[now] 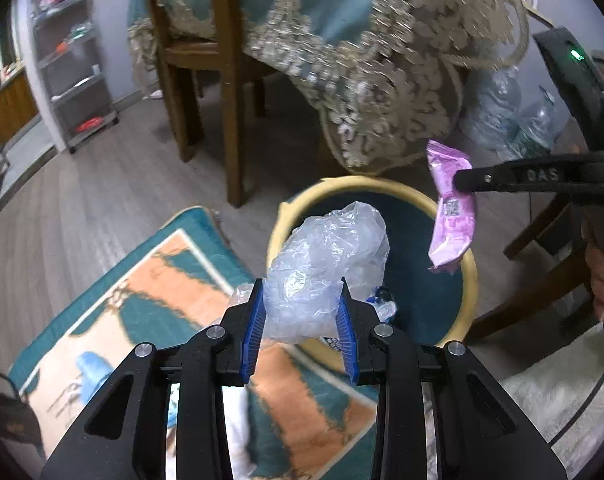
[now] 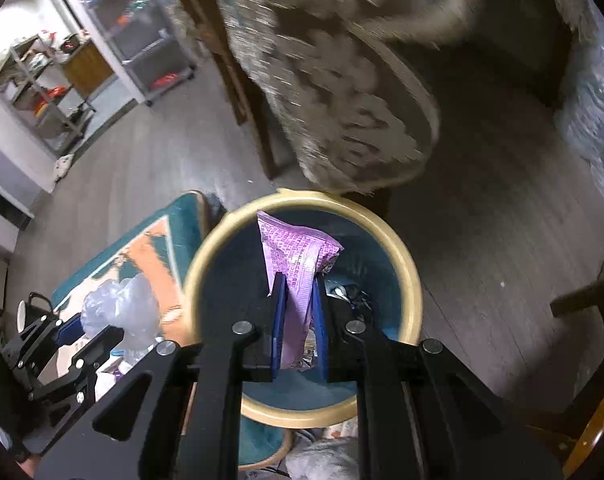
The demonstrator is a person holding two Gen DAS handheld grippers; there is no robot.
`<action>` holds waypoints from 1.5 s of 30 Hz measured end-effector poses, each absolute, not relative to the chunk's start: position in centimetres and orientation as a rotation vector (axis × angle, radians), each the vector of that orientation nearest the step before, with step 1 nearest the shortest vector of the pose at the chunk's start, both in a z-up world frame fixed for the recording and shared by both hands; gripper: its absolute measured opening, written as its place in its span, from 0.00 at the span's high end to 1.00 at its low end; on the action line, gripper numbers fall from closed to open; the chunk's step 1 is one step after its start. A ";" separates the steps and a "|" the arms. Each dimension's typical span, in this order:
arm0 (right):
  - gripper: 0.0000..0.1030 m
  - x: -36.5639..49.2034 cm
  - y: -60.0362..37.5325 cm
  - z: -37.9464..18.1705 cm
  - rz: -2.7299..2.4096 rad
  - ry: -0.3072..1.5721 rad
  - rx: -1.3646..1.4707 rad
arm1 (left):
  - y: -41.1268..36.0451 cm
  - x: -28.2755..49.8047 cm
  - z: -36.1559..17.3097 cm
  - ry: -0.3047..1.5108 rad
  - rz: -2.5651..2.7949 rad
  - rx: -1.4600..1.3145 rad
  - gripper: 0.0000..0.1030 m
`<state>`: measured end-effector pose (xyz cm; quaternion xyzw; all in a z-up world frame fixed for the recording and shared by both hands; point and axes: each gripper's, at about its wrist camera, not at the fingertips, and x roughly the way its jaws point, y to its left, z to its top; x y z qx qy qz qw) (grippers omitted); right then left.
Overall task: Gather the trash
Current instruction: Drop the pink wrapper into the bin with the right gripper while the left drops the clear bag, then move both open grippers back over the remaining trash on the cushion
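Observation:
My left gripper [image 1: 302,300] is shut on a crumpled clear plastic bag [image 1: 330,264] and holds it over the near left rim of a round teal bin with a cream rim [image 1: 468,280]. My right gripper [image 2: 298,300] is shut on a purple snack wrapper [image 2: 294,256] and holds it above the bin's opening [image 2: 406,264]. In the left wrist view the right gripper [image 1: 462,180] comes in from the right with the wrapper [image 1: 454,216] hanging from it. In the right wrist view the left gripper [image 2: 76,330] and its bag [image 2: 118,308] are at the lower left. Some trash lies in the bin's bottom.
A teal and orange rug [image 1: 150,280] lies left of the bin. A wooden chair [image 1: 206,60] and a table with a lace-edged cloth [image 1: 362,60] stand behind it. Clear plastic bottles [image 1: 502,108] sit at the right. A grey shelf cart [image 1: 74,72] stands by the far wall.

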<state>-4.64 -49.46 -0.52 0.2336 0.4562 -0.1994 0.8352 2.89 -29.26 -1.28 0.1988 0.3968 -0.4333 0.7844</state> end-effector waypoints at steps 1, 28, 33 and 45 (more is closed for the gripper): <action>0.88 -4.7 -49.8 -0.8 -0.429 0.972 0.500 | -29.6 2.7 -1.5 0.855 -0.940 0.435 0.67; 0.32 -3.5 -50.7 -2.3 -0.456 1.008 0.456 | -30.2 3.0 -2.4 0.843 -0.915 0.353 0.08; 0.32 -2.9 -49.7 -2.0 -0.426 1.001 0.448 | -28.7 3.7 -2.1 0.848 -0.866 0.350 0.06; 0.32 -0.1 -43.8 -0.2 -0.306 0.971 0.370 | -23.9 5.1 -1.7 0.846 -0.797 0.446 0.05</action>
